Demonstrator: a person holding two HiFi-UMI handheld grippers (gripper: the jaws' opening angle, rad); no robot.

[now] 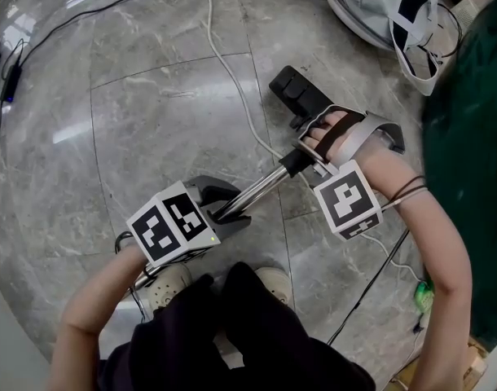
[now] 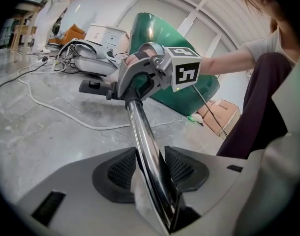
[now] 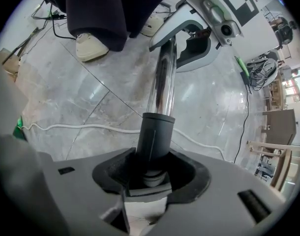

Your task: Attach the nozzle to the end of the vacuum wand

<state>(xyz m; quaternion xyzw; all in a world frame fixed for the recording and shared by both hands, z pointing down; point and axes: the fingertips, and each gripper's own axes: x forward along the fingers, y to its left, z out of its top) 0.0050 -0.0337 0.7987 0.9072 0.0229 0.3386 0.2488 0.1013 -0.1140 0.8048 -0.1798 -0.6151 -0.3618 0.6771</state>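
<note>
The left gripper [image 1: 230, 212] clenched the near stretch of the chrome vacuum wand [image 1: 261, 187], while the right gripper [image 1: 308, 158] gripped its black collar at the far end. The black nozzle [image 1: 296, 93] lay on the marble floor [image 1: 142, 129] just beyond that end, beside a white cable [image 1: 229, 65]; the right hand [image 1: 340, 133] hid whether they touched

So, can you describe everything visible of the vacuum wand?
The vacuum wand is a straight, shiny metal-looking tube with a black plastic-looking collar at one end. It is held slanted above the marble floor. The left gripper is shut on the bare tube, the right gripper on the collar. Its tip past the collar is hidden by that gripper.
</note>
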